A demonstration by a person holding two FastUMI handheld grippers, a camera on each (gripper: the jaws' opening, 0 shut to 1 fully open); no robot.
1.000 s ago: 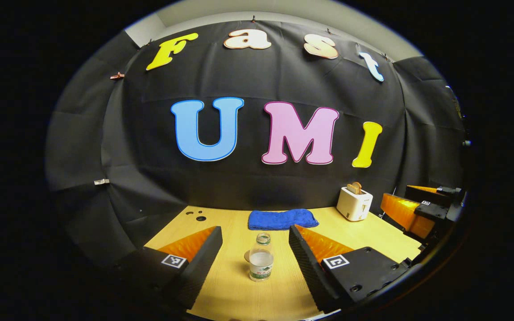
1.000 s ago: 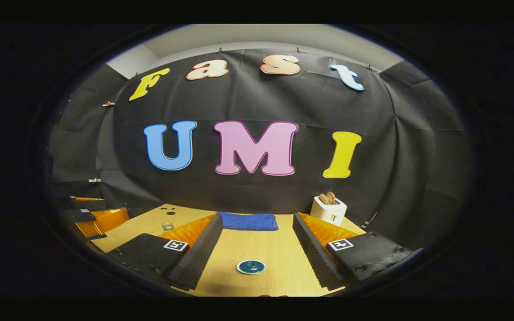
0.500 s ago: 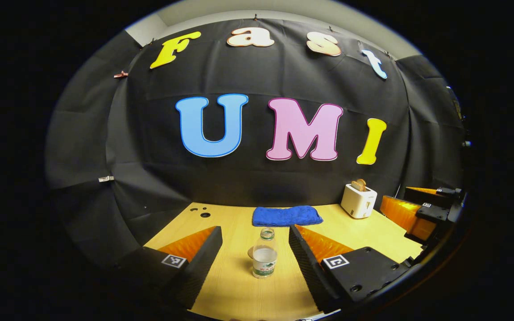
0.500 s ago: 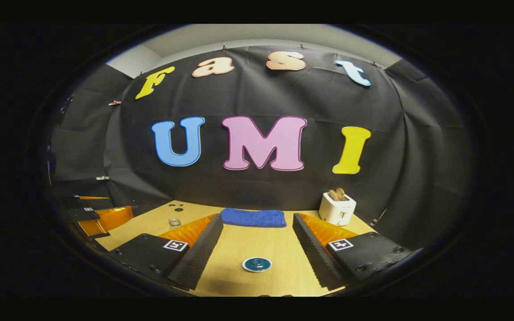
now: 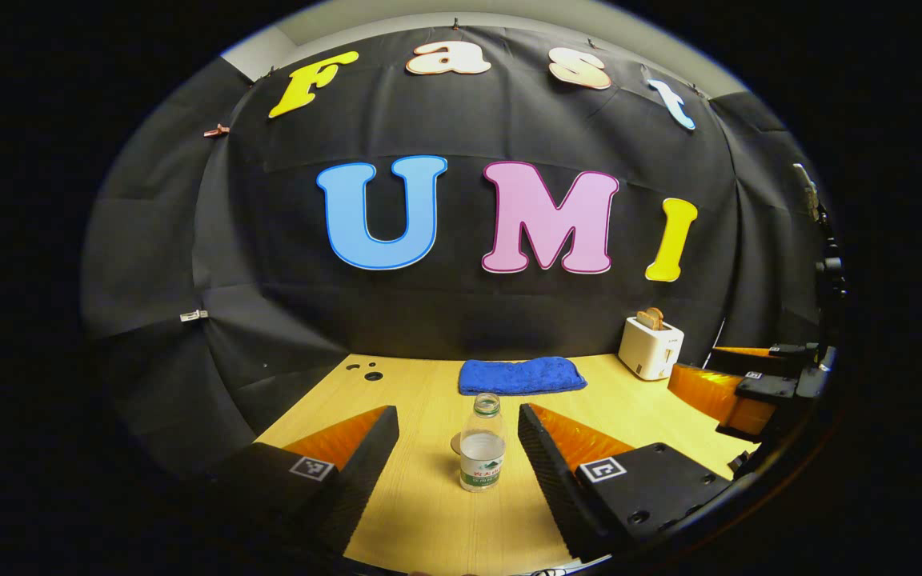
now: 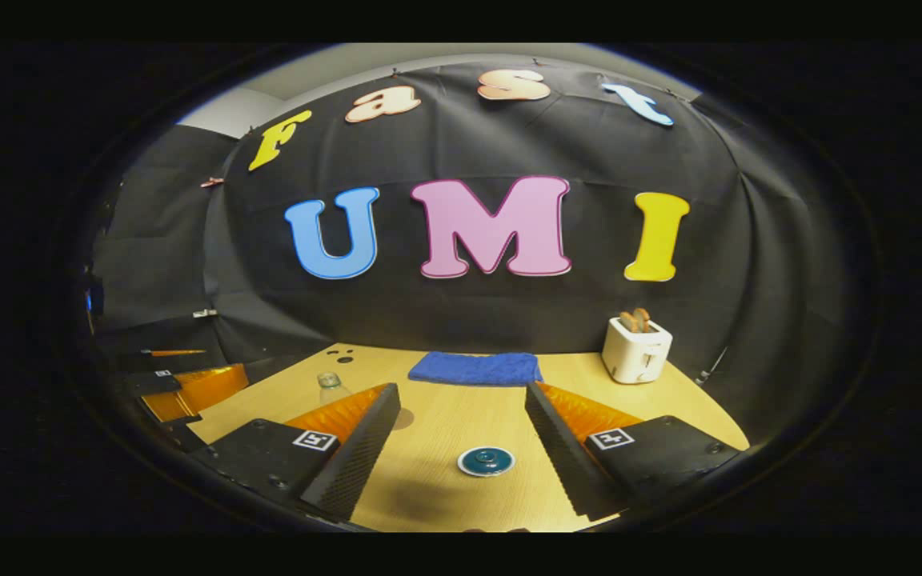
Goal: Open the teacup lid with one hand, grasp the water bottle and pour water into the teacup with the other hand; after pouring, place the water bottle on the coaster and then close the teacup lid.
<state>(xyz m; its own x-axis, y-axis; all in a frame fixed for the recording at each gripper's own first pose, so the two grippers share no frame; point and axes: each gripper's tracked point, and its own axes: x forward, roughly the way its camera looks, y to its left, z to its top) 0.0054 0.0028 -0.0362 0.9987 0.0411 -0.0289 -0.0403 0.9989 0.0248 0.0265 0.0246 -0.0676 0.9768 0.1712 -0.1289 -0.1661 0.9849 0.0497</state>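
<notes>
Left gripper view: the left gripper [image 5: 458, 448] is held above the wooden table [image 5: 653, 412] with its fingers spread wide apart and gripping nothing. The water bottle [image 5: 483, 448] stands upright on the table ahead of it, between the lines of the two fingers but touching neither; it has no cap and is partly filled. A small round disc, probably the coaster [image 5: 456, 442], shows just behind the bottle, mostly hidden by it. Farther back a folded blue cloth [image 5: 522, 375] lies near the wall, and a white toaster [image 5: 651, 347] with bread in its slots sits at back right. This view also catches the other gripper at far right, over the table edge. Right gripper view: the right gripper [image 6: 461, 448] is likewise spread wide and empty. Ahead of it, between the finger lines, is the round teal lid of the teacup [image 6: 486, 461], seen from above and closed; the cup body beneath cannot be made out. The water bottle [image 6: 331, 388] shows here only as its neck and shoulder rising behind the gripper's left-hand finger, and part of the coaster [image 6: 402, 418] shows beside that finger. The blue cloth [image 6: 477, 368] and toaster [image 6: 636, 349] appear again at the back, and the left gripper [image 6: 189, 388] sits at the far left edge.
</notes>
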